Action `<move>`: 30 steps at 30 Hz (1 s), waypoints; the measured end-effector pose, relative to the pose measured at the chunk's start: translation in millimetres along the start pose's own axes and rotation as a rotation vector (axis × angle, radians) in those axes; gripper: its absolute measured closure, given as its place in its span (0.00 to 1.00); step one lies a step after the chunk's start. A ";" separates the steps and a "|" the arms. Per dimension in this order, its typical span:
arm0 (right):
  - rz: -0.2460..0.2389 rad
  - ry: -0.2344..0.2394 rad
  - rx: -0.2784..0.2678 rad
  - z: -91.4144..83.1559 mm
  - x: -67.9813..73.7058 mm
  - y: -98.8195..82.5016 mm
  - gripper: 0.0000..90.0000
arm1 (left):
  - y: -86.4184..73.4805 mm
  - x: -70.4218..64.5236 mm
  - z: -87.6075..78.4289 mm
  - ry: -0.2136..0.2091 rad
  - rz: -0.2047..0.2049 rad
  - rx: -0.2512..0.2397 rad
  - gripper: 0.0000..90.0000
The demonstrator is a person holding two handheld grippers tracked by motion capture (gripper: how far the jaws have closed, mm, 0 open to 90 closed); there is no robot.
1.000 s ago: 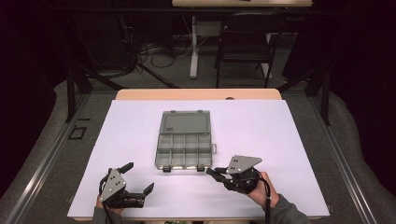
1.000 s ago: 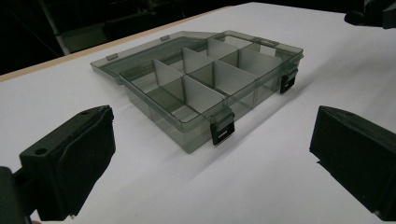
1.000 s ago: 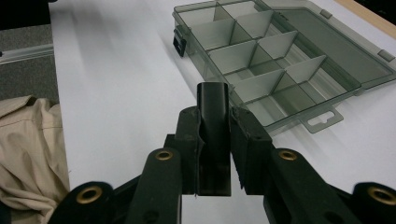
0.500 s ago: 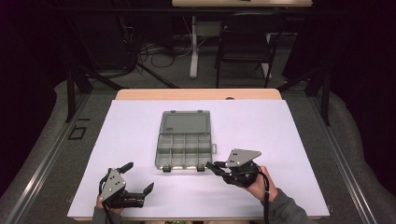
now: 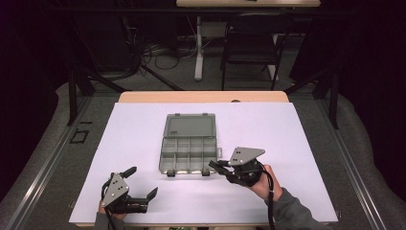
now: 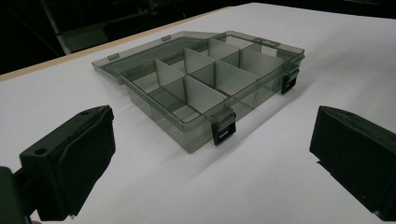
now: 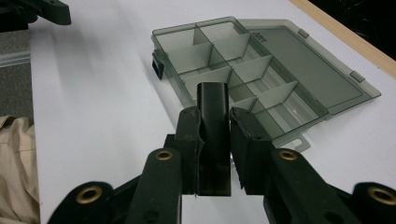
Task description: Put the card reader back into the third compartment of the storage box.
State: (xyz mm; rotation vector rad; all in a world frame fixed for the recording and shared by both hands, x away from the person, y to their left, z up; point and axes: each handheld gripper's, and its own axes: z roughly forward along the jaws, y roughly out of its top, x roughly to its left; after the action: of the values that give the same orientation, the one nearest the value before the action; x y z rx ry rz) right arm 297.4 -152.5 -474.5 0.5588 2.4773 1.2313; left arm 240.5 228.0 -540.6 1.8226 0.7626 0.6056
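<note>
A smoky-grey clear compartment box (image 5: pixel 187 154) lies on the white table sheet (image 5: pixel 287 143) with its lid (image 5: pixel 189 126) folded back flat; its cells look empty. My right gripper (image 5: pixel 216 166) is beside the box's near right corner, shut on a black oblong piece (image 7: pixel 213 100) that stands up between the pads, over the box's (image 7: pixel 243 65) near cells. My left gripper (image 5: pixel 140 182) rests near the table's front left with its jaws wide apart and nothing between them. In the left gripper view the box (image 6: pixel 210 77) lies ahead of that gripper (image 6: pixel 212 156), its black latches facing it.
The sheet has bare room left, right and behind the box. A wooden table edge (image 5: pixel 203 97) runs along the back. Beyond it are a dark chair (image 5: pixel 251 48), a table leg and floor cables. A beige sleeve (image 7: pixel 14 158) sits at the left of the right gripper view.
My right gripper has edged a little left and forward toward the box's near right corner, still holding the black piece. The left gripper has stayed put.
</note>
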 end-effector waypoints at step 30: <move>-0.005 -0.037 -0.002 16.5 -22.7 29.8 0.81 | -0.1 0.4 -0.2 0.002 -0.004 -0.001 0.00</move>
State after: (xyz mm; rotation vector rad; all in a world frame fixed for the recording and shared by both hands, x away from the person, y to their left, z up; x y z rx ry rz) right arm 330.6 -135.5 -457.5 0.5688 2.4459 1.2102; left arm 240.6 228.5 -540.6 1.8187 0.7672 0.6050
